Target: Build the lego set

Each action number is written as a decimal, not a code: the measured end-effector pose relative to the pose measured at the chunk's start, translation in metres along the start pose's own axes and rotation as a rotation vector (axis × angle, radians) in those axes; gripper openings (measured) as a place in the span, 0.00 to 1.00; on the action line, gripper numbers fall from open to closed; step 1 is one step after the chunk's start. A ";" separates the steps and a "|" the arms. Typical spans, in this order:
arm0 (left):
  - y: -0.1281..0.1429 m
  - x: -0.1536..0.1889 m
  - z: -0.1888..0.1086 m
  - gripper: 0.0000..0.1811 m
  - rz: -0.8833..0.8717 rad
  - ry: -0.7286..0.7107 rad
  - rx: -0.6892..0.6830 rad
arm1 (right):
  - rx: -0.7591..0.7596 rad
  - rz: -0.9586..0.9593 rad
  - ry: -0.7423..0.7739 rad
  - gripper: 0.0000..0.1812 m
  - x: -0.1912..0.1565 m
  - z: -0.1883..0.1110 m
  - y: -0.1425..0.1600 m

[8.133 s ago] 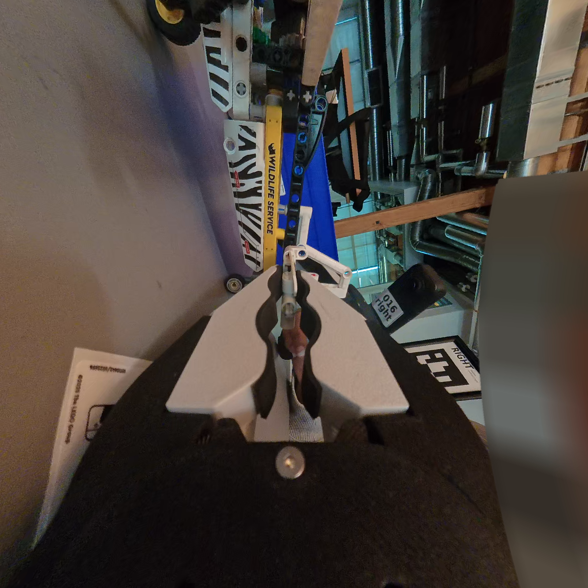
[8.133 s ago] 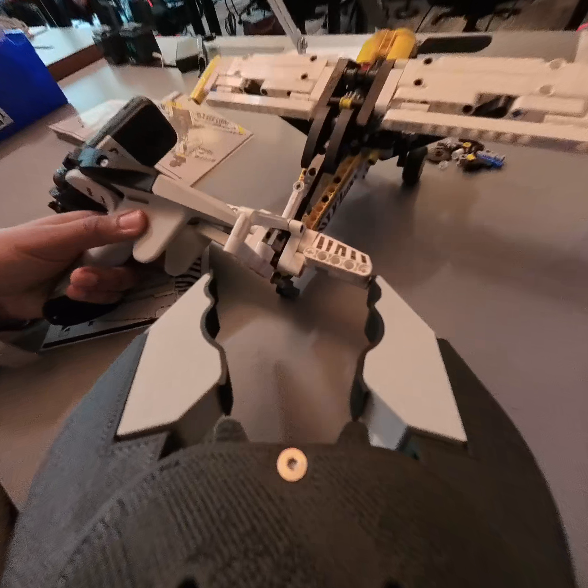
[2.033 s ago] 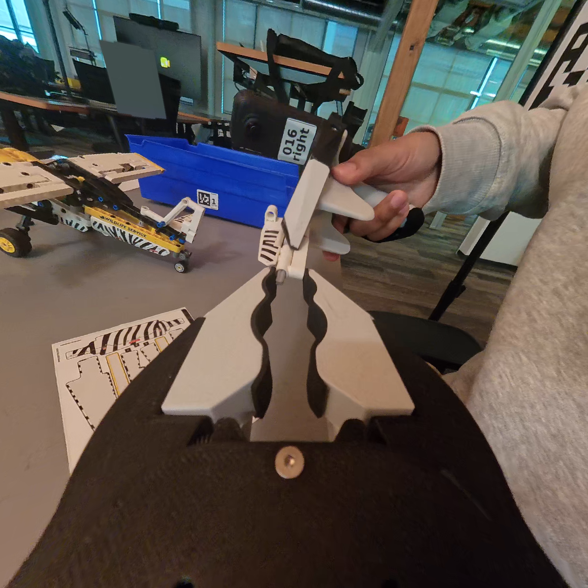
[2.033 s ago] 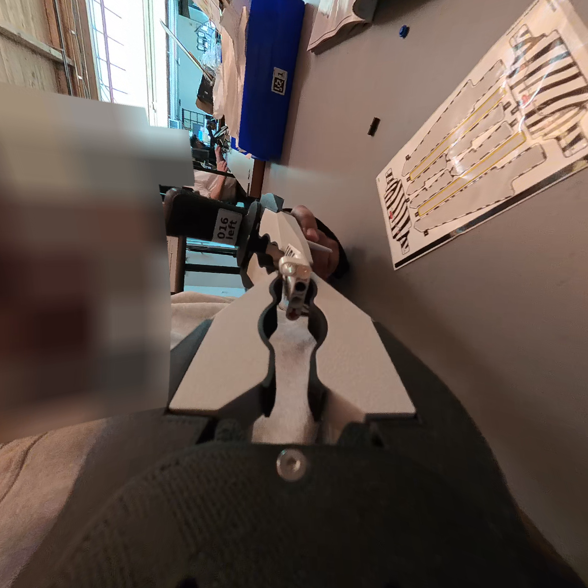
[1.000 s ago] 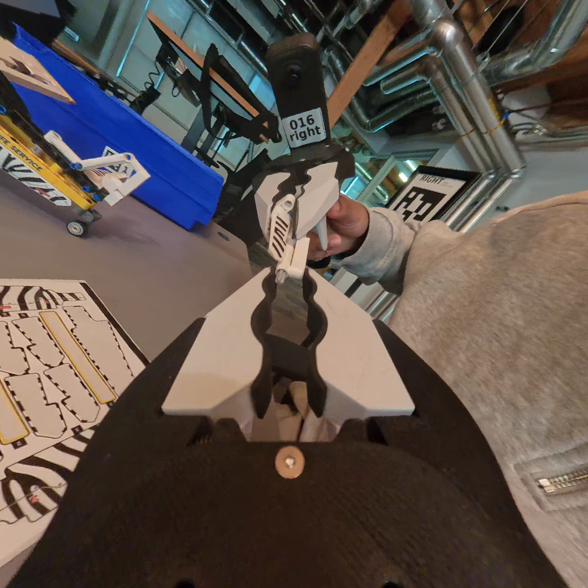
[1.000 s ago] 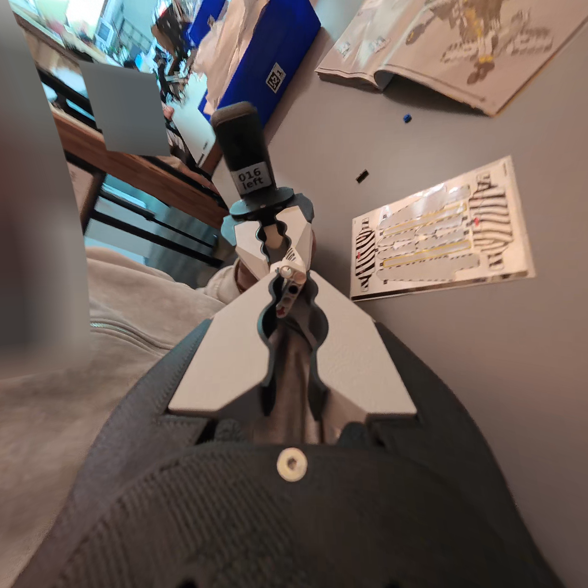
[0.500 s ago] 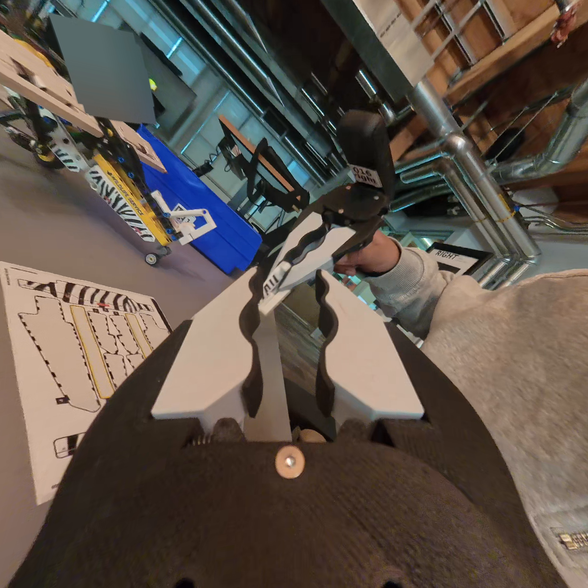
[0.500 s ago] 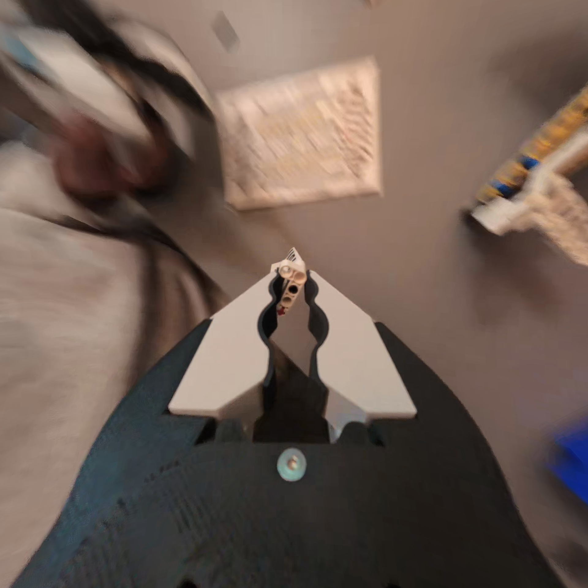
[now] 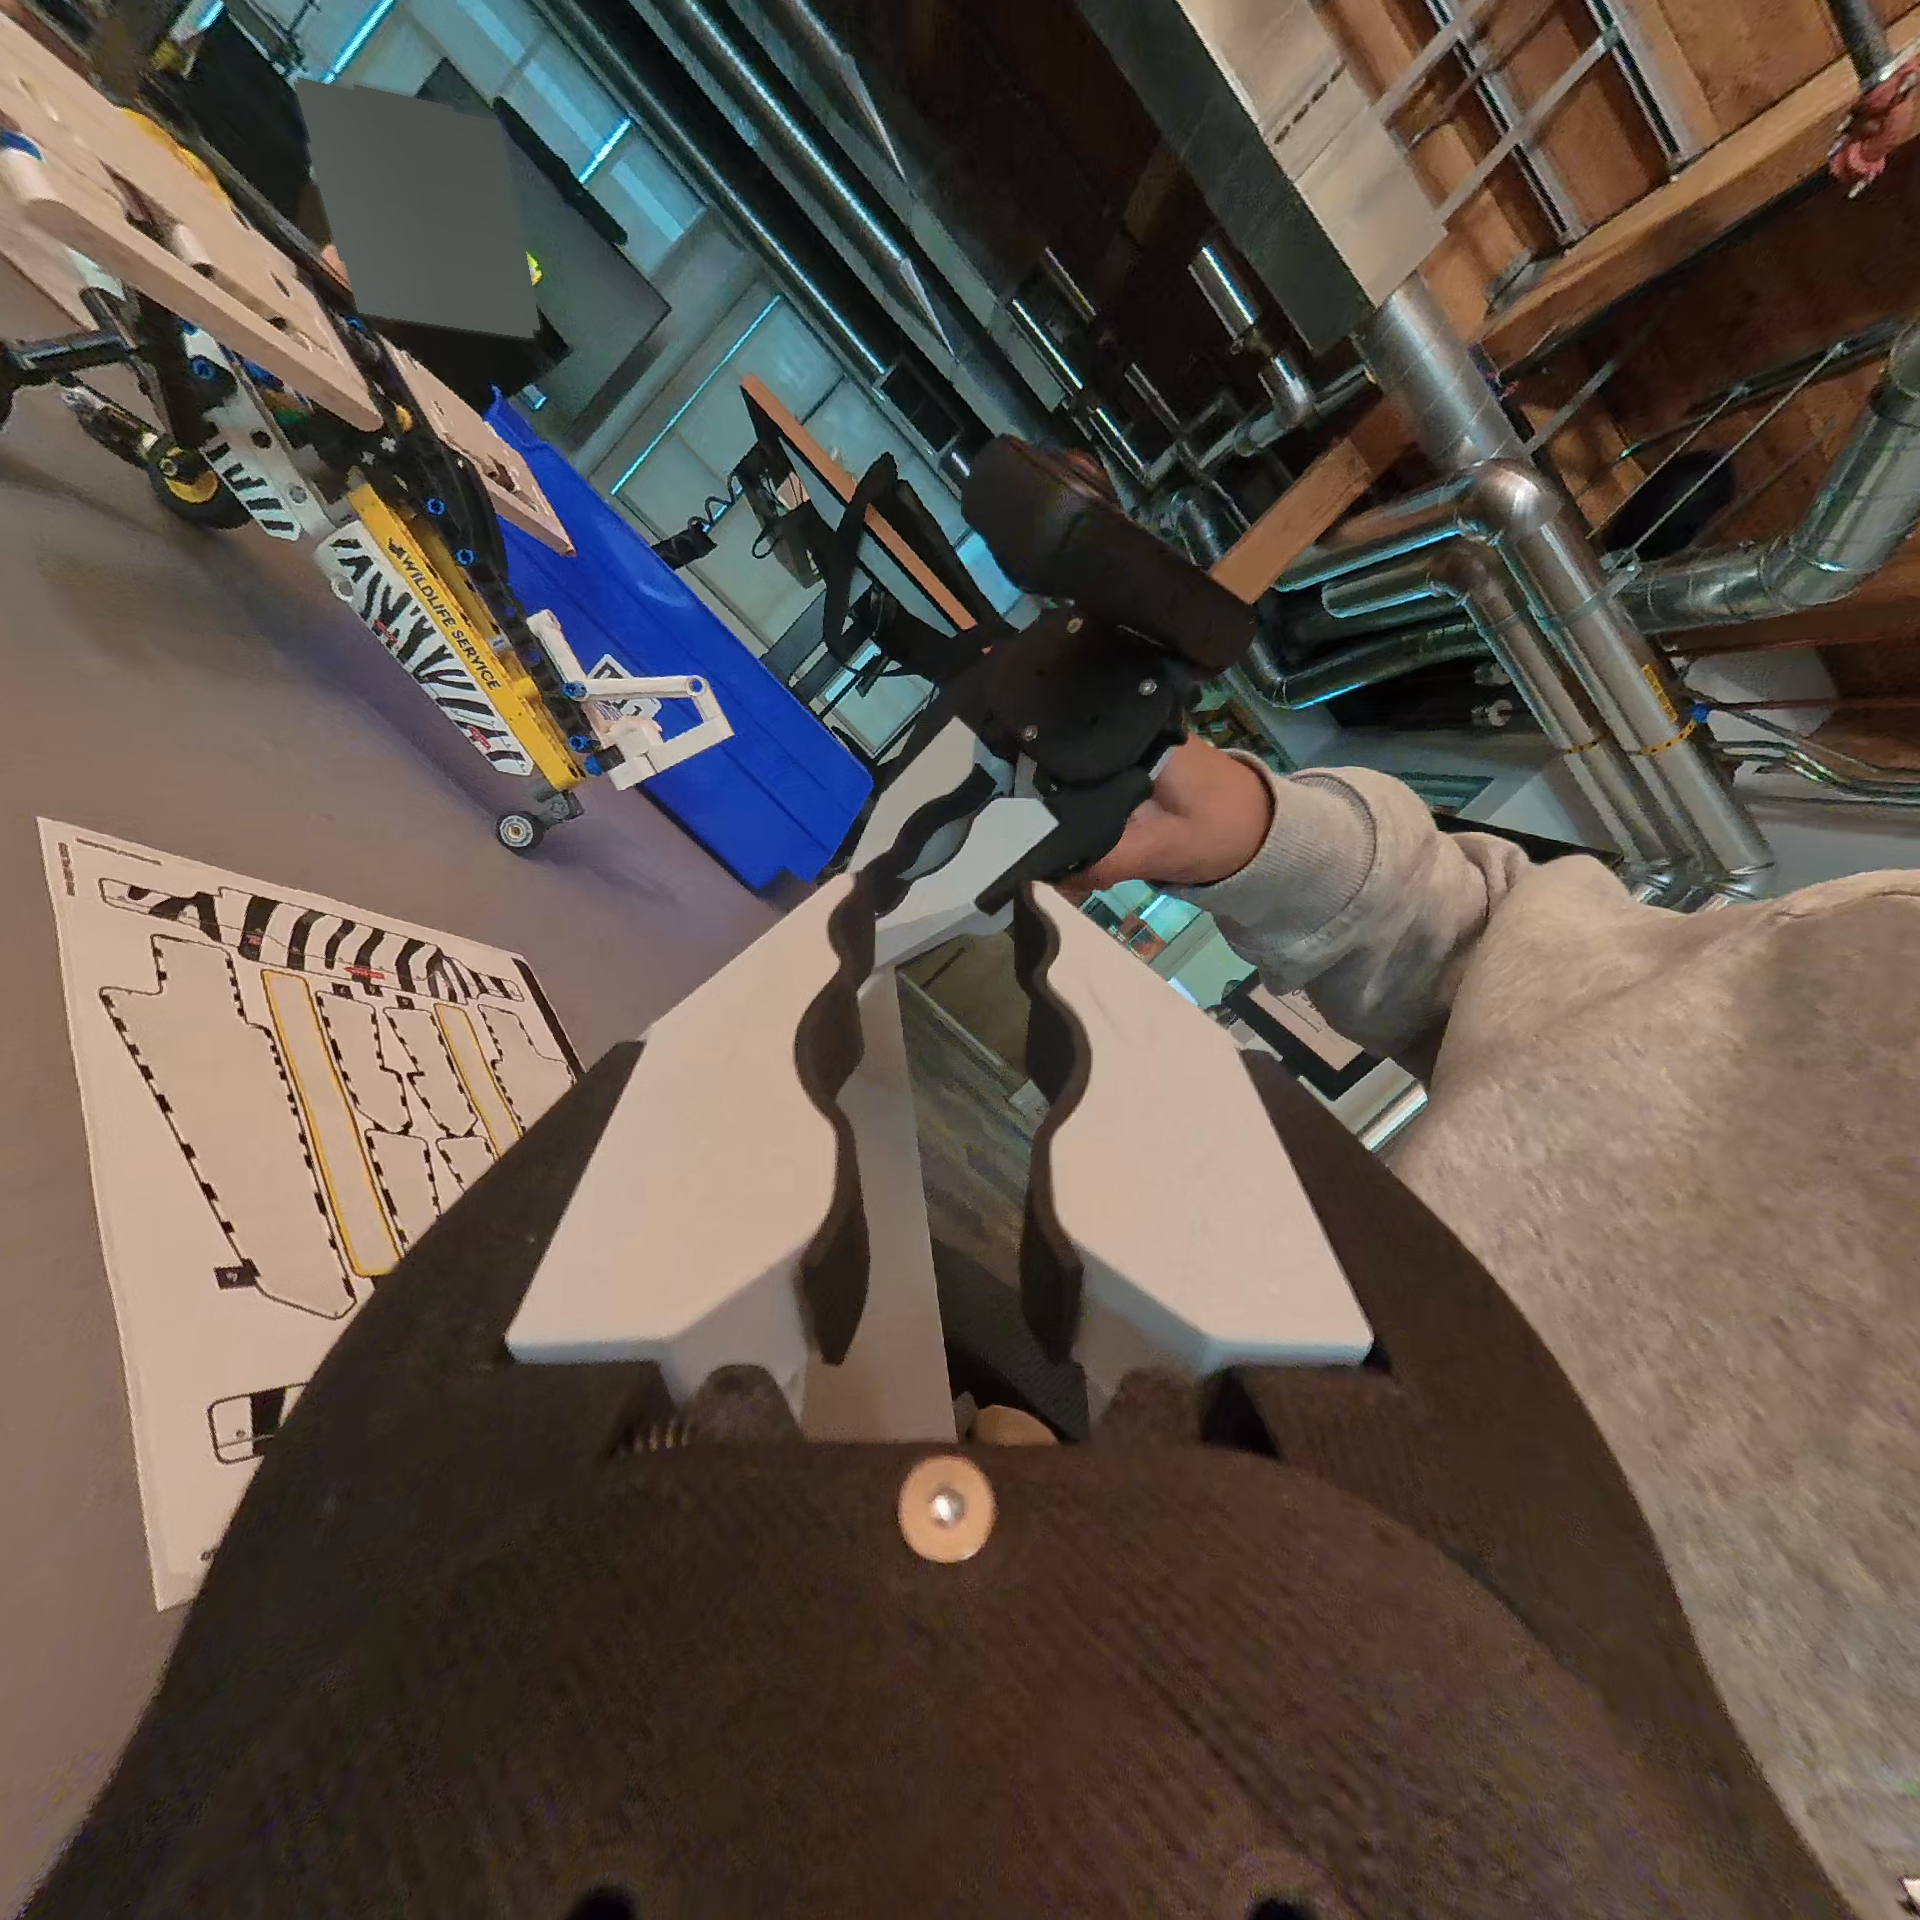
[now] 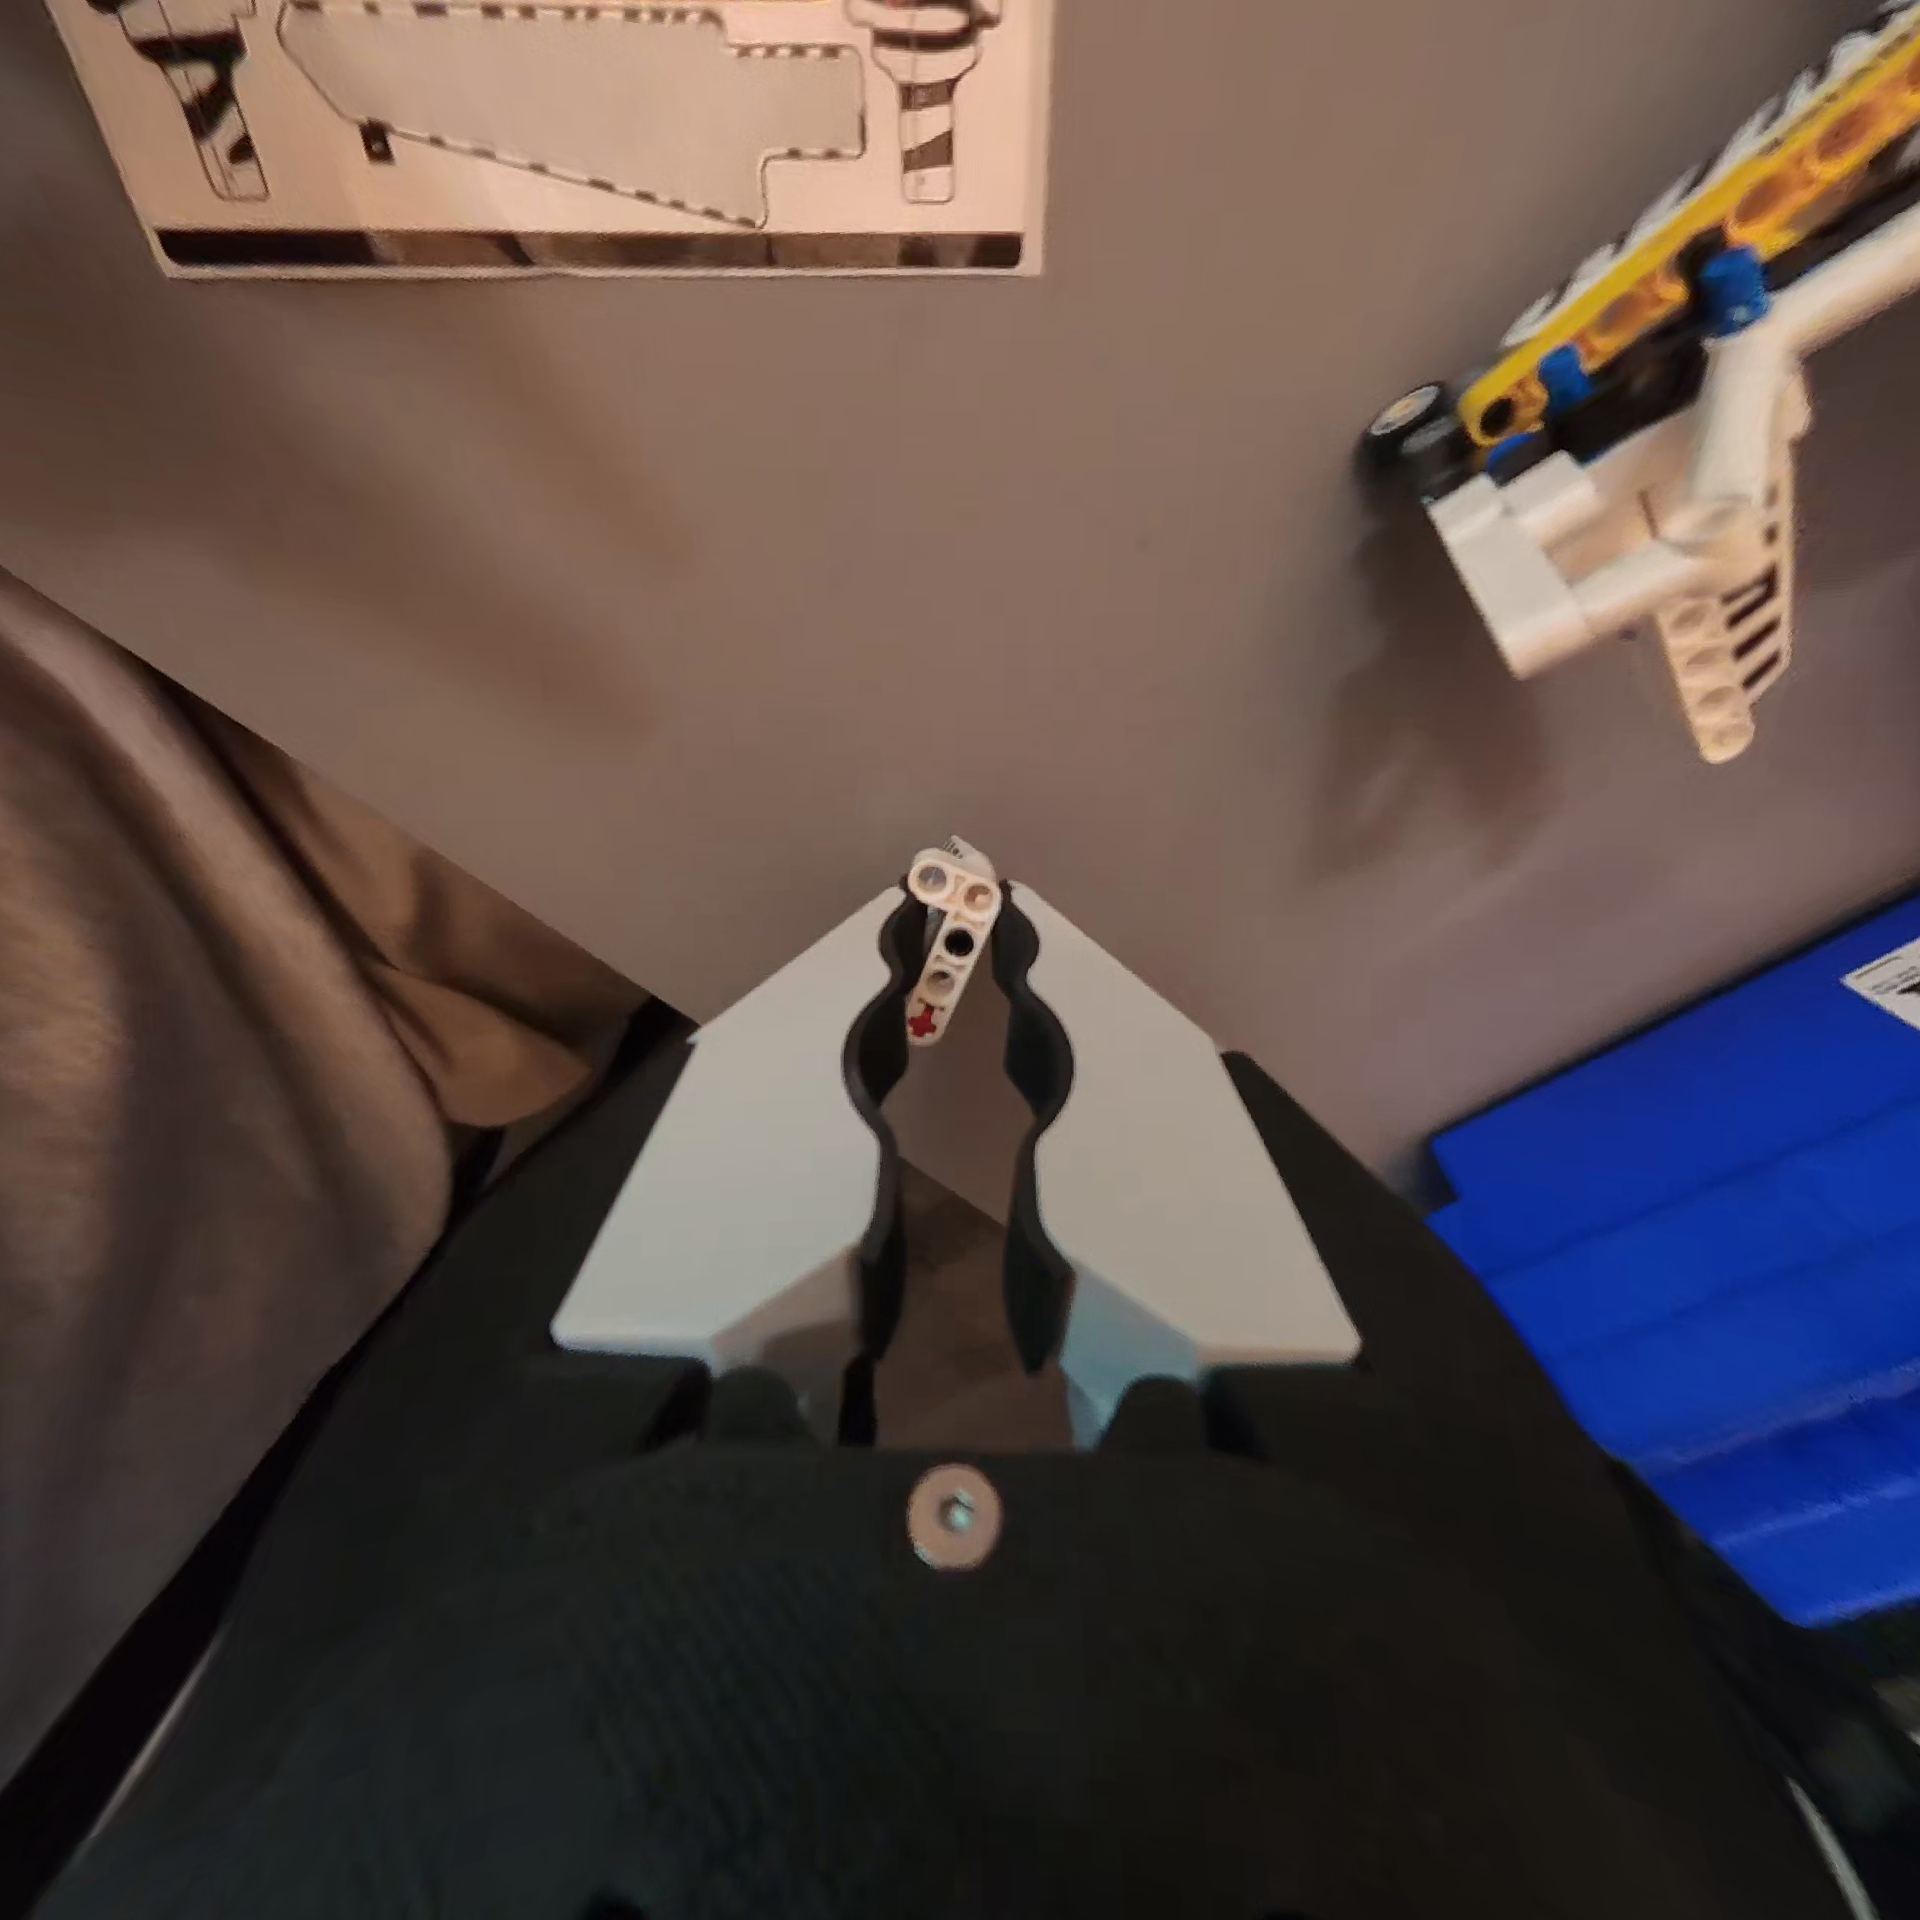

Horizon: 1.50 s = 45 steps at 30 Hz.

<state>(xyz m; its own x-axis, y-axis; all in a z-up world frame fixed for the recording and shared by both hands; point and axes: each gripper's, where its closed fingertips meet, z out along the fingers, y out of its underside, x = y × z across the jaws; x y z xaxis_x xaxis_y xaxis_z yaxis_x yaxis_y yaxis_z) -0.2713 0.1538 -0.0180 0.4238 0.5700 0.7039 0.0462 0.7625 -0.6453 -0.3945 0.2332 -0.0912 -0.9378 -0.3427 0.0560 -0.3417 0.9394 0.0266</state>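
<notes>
- White plastic, a small holed lego beam piece (image 10: 948, 961) with a red cross hole at its near end is pinched at the tips of the right gripper (image 10: 951, 894), whose jaws are nearly closed on it.
- The piece's long axis runs along the fingers, its two-hole head poking just past the tips.
- The left gripper (image 9: 940, 899) is seen with its jaws parted and nothing between them.
- Ahead and to the right of the right gripper, the yellow, white and zebra-striped lego plane model (image 10: 1621, 416) stands on the grey table (image 10: 727, 520).
- A blue plastic bin (image 10: 1704, 1247) lies to the right gripper's right; its contents cannot be seen.
- A sticker sheet (image 10: 582, 135) lies ahead.
</notes>
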 end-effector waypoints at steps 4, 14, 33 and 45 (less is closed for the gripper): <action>-0.001 0.000 -0.001 0.13 -0.007 0.002 0.008 | 0.087 0.040 -0.069 0.07 -0.004 0.004 -0.001; -0.002 -0.002 -0.001 0.10 -0.011 -0.004 0.013 | 0.299 0.107 -0.017 0.06 0.010 0.001 0.001; -0.001 -0.002 -0.001 0.08 -0.007 -0.015 0.012 | 0.560 0.186 0.014 0.06 0.007 0.004 0.004; 0.000 -0.003 -0.001 0.07 -0.003 -0.024 0.007 | 0.663 0.211 0.014 0.05 0.008 0.010 0.003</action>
<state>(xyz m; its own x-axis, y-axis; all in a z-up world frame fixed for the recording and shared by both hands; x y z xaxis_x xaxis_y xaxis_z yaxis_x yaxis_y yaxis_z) -0.2716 0.1515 -0.0203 0.4016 0.5750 0.7128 0.0410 0.7662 -0.6413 -0.4035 0.2336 -0.1006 -0.9889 -0.1485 0.0058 -0.1221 0.7898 -0.6010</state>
